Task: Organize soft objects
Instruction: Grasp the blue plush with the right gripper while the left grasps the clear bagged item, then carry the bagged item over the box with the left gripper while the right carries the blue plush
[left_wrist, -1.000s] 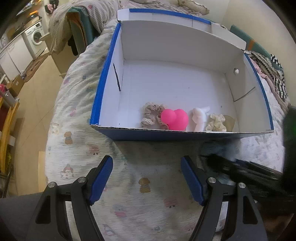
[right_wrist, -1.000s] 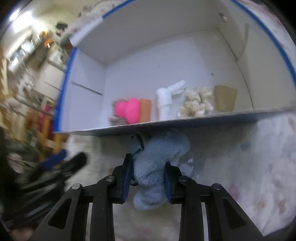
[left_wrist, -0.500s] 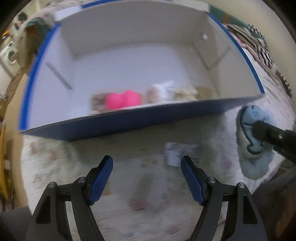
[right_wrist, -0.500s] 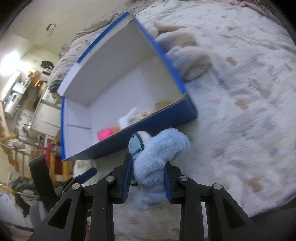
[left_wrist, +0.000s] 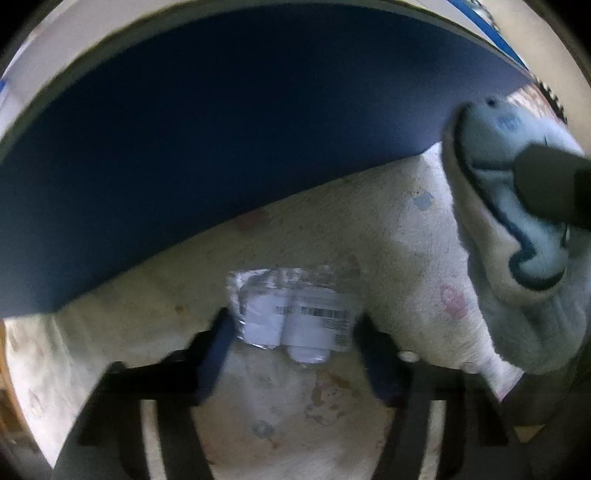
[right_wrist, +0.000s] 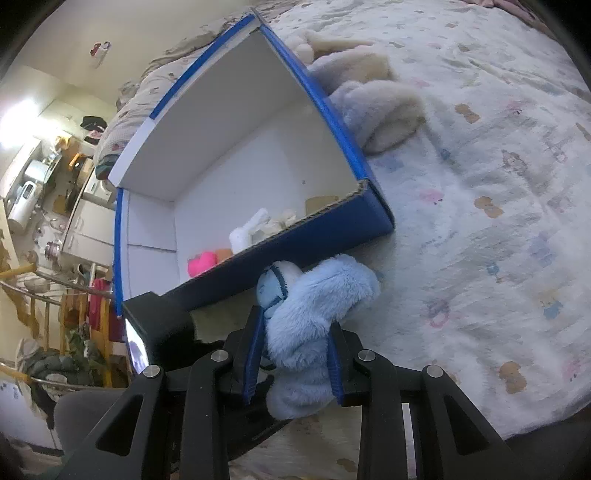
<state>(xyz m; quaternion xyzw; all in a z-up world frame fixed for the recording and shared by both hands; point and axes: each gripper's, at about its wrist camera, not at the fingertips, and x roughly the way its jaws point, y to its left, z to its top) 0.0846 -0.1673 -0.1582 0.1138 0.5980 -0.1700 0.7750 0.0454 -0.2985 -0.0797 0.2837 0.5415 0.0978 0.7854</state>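
Note:
A small clear packet (left_wrist: 295, 310) with a barcode label lies on the bed just before the blue outer wall (left_wrist: 221, 129) of the cardboard box. My left gripper (left_wrist: 295, 328) points down over it. Its jaws are closing, with the packet between them and the pads close to its edges. My right gripper (right_wrist: 295, 362) is shut on a light blue plush toy (right_wrist: 314, 306), held above the bed near the box's front corner. The same plush toy (left_wrist: 517, 240) shows at the right of the left wrist view.
The box (right_wrist: 332, 229) is white inside and holds a pink soft item (right_wrist: 201, 264), a white one (right_wrist: 247, 230) and other pale pieces. Beige and grey plush toys (right_wrist: 376, 103) lie against its far side. Patterned bedding (right_wrist: 498, 221) spreads to the right. The bed edge and room furniture lie left.
My left gripper dropped toward the bed and closed in on the packet, so the box wall now fills its view. My right gripper drew back from the box with the plush, then held still.

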